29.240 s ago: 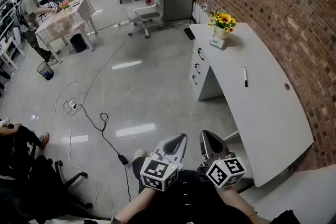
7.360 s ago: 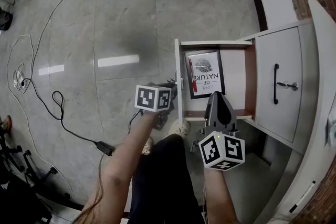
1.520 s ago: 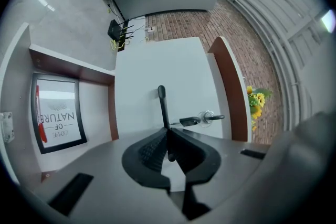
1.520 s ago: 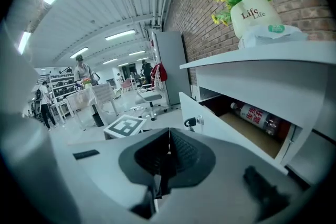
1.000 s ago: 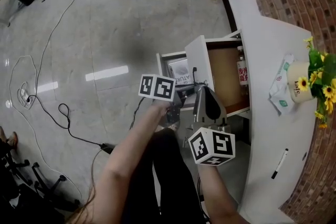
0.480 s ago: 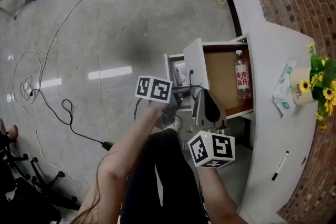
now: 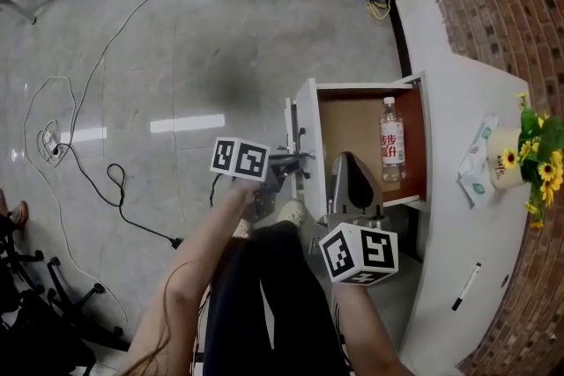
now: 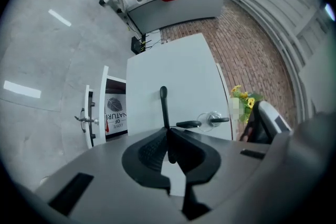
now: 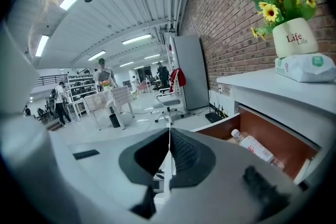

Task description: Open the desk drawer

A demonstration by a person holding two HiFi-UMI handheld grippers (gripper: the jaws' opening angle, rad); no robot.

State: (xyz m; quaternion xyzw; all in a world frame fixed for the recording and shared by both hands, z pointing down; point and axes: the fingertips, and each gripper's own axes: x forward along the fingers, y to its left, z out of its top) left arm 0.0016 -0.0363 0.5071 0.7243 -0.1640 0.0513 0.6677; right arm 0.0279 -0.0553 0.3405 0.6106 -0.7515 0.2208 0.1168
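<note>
Look, left hand-held gripper (image 8: 167,139) clamped on the drawer handle (image 8: 163,105), drawer (image 7: 308,129) standing open right in front of it; right hand-held gripper (image 9: 169,152) shut on nothing, bottle (image 7: 391,150) lying in the drawer just ahead

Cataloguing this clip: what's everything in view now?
desk: one, white, along brick wall
upper drawer: one, white, pulled out
lower drawer: one, white, pulled out
water bottle: one, clear, in upper drawer
book: one, white cover, in lower drawer
flower pot: one, white, on desk
tissue pack: one, white, beside pot
pen: one, dark, on desk
cables: several, black, on floor
left gripper: shut on upper drawer's black handle
right gripper: shut, empty, beside upper drawer
</note>
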